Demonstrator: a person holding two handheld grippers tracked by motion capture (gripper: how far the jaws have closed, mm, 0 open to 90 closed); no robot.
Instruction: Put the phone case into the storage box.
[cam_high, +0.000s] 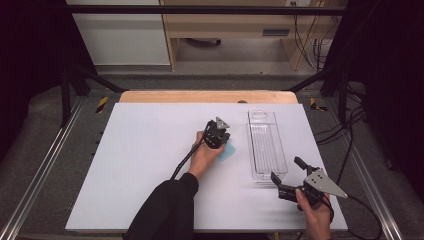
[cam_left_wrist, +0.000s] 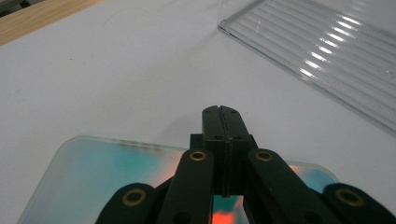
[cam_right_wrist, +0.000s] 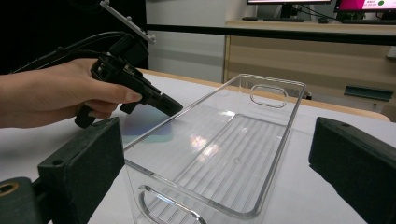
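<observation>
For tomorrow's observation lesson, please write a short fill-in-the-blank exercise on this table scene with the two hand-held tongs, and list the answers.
1. The left tongs have jaws that are ____.
2. The right tongs stand open at the near end of the clear plastic ____.
3. The tray holds nothing; it is ____.
4. The translucent card under the left tongs lies flat on the white ____.

Missing words: shut; tray; empty; table

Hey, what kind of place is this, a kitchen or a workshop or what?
Probably a lab set up for recording: a black metal frame surrounds the white table, loose cables hang behind it, and computer monitors sit on a desk.
</observation>
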